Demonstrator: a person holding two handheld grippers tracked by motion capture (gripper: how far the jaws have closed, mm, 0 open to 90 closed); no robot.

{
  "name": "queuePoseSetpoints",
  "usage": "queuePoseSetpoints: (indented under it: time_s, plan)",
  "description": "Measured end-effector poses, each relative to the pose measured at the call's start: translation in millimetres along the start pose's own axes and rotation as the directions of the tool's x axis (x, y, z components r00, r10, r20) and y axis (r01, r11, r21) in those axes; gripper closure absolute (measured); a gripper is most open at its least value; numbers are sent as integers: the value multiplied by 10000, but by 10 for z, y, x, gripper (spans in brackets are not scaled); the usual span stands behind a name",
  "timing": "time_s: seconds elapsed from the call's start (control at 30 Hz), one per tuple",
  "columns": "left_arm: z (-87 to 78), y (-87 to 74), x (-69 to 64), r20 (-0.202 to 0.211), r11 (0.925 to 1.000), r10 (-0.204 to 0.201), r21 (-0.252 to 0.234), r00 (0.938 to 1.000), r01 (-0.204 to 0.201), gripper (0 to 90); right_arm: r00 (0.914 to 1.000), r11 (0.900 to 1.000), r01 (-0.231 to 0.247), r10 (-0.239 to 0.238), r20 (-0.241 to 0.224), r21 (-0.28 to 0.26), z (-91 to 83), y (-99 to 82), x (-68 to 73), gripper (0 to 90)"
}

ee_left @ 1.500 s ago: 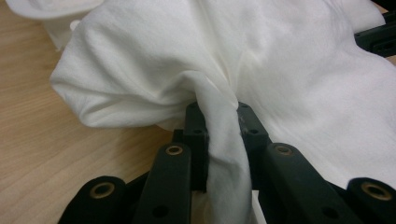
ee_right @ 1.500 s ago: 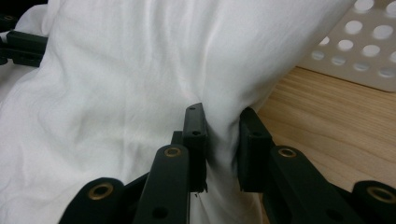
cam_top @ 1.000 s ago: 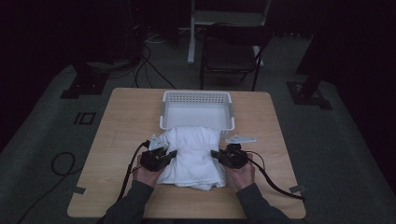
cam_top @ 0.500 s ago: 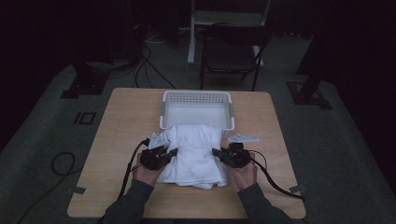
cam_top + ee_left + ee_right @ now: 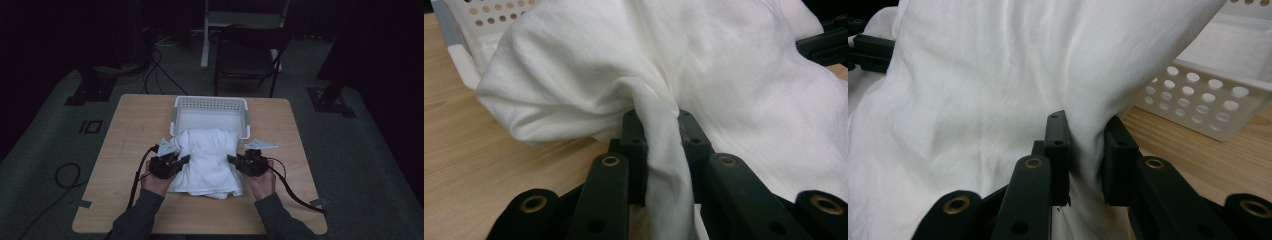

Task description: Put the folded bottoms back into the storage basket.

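One white basket point(image 5: 210, 106) apparently touching the towel's point(image 5: 209, 159) far edge

Cloth covers the basket's front
White cloth point(image 5: 209, 160) hides the basket point(image 5: 210, 102) rim at six o'clock; both tongs' tips buried in folds.

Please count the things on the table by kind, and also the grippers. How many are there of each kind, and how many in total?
White cloth: 1
White perforated basket: 1
Black grippers: 2, the left gripper and the right gripper, each shut on the cloth
Total: 4
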State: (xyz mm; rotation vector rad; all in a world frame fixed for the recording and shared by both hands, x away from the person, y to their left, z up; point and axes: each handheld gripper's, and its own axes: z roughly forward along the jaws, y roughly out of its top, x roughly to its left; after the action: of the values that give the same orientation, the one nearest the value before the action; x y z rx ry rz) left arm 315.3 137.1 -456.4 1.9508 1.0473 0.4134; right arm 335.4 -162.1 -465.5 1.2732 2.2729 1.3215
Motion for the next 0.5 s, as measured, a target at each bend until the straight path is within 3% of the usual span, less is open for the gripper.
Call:
queuePoseSetpoints:
  time_s: [0.5]
  plan:
    - [-42, 169, -12, -24, 9993, 142, -350, 9999, -143, 783, 9998, 9994, 84, -78, 199, -340, -85, 140, -16, 773]
